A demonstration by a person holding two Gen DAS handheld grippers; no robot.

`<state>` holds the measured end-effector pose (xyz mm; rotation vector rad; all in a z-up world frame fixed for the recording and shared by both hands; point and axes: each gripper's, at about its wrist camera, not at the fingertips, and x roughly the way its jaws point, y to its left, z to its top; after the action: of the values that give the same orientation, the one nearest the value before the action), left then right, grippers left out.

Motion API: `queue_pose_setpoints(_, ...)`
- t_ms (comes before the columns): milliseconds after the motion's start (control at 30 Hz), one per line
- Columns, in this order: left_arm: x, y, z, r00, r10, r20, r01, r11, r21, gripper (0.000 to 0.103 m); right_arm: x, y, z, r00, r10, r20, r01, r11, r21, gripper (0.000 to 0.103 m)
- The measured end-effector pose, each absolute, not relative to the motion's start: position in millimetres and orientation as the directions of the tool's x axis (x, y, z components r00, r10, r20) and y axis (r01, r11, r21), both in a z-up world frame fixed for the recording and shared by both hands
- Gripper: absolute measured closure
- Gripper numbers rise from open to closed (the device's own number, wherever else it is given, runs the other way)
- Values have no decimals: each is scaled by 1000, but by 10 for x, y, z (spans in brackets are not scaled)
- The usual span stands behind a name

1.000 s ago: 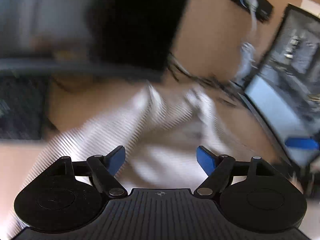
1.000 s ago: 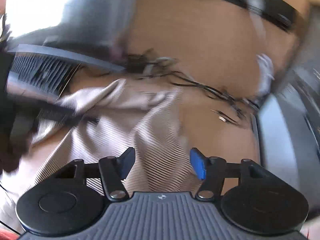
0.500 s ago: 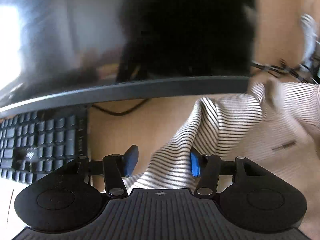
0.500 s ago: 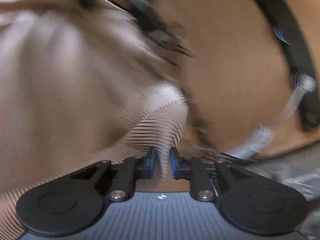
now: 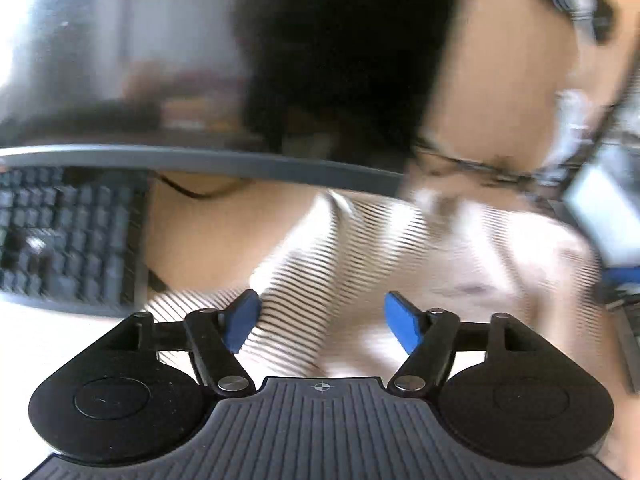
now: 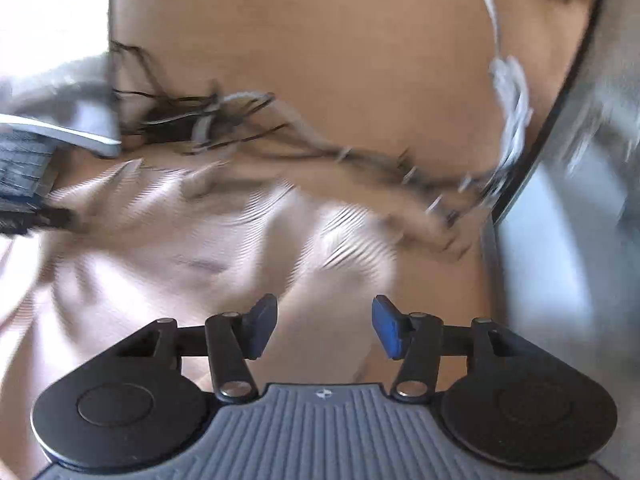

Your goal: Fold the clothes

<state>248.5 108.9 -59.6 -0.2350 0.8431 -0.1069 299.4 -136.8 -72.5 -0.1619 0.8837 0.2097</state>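
Both tongs spread, gripping nothing: left tongs [image 5: 322,322], right tongs [image 6: 325,326] | striped shirt [image 5: 360,264] lies rumpled on table [image 5: 224,236] | I pinch one edge per tongs, then fold flat.

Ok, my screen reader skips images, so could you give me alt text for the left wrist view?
The open left gripper hovers over a crumpled striped shirt on a tan desk. A dark keyboard lies to the left, under a monitor's edge; the picture is motion-blurred.
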Motion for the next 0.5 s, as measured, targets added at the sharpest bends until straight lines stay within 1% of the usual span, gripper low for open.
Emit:
queue_pose_setpoints(33,2384,1050,-578,647,-257,-718,42,952,-302,26,2868,-1354,-741,609,126,-783,-257,965,-44,51)
queue_pose_setpoints(100,2185,992,-604,608,-372,-702,98,912,-398,19,2530,-1318,-782,621,122,-774,-313,944,-103,51)
queue_pose_setpoints(167,2001,928,-658,564,-464,-684,141,869,-474,14,2219,-1247,-834,630,137,-764,-382,912,-152,51)
queue_pose_setpoints(233,1847,781,-755,522,-496,-694,161,856,-490,14,1974,-1120,-894,612,184,-770,-458,875,-155,48)
queue_pose_setpoints(300,1785,721,-899,484,-510,-711,164,851,-499,14,1753,-885,-1022,602,183,-778,-521,828,-208,48)
queue_pose_setpoints(333,1757,705,-966,466,-517,-718,164,848,-504,14,1648,-765,-1103,609,157,-778,-543,797,-264,50)
queue_pose_setpoints(367,1719,693,-1020,450,-519,-727,163,848,-504,14,1541,-663,-1192,630,104,-770,-555,753,-352,55)
queue_pose_setpoints(400,1668,692,-1057,441,-517,-734,165,850,-500,14,1465,-627,-1245,649,57,-759,-556,716,-422,68)
queue_pose_setpoints(433,1633,691,-1089,435,-514,-739,169,853,-494,14,1425,-637,-1268,665,17,-746,-547,692,-472,75)
queue_pose_setpoints(500,1565,692,-1115,438,-511,-740,182,856,-483,14,1408,-792,-1323,701,-124,-703,-482,643,-595,80)
